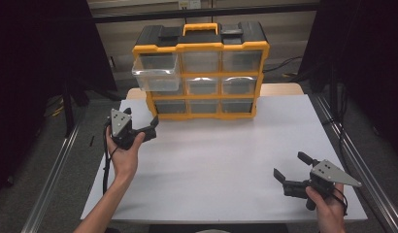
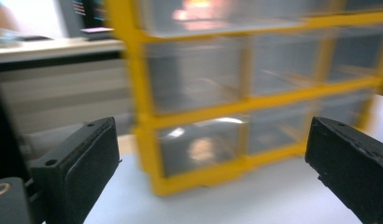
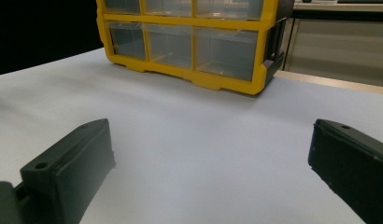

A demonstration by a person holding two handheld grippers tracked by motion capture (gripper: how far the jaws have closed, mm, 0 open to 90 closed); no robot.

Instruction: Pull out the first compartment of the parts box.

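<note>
A yellow-and-black drawer cabinet (image 1: 202, 73) with three rows of three clear drawers is set at the far middle of the white table (image 1: 226, 160); an orange carry handle (image 1: 200, 28) is seen on its top. The top-left drawer (image 1: 156, 72) is pulled partway out, and the others are seated flush. The left gripper (image 1: 151, 127) is held in the person's left hand (image 1: 123, 154) just beside the cabinet's lower left corner, its jaws spread apart with nothing between them; in the left gripper view the cabinet is seen close and blurred. The right gripper (image 1: 290, 167) is held in the right hand (image 1: 328, 206) near the table's near right corner, well apart from the cabinet, its jaws likewise spread with bare table between them.
</note>
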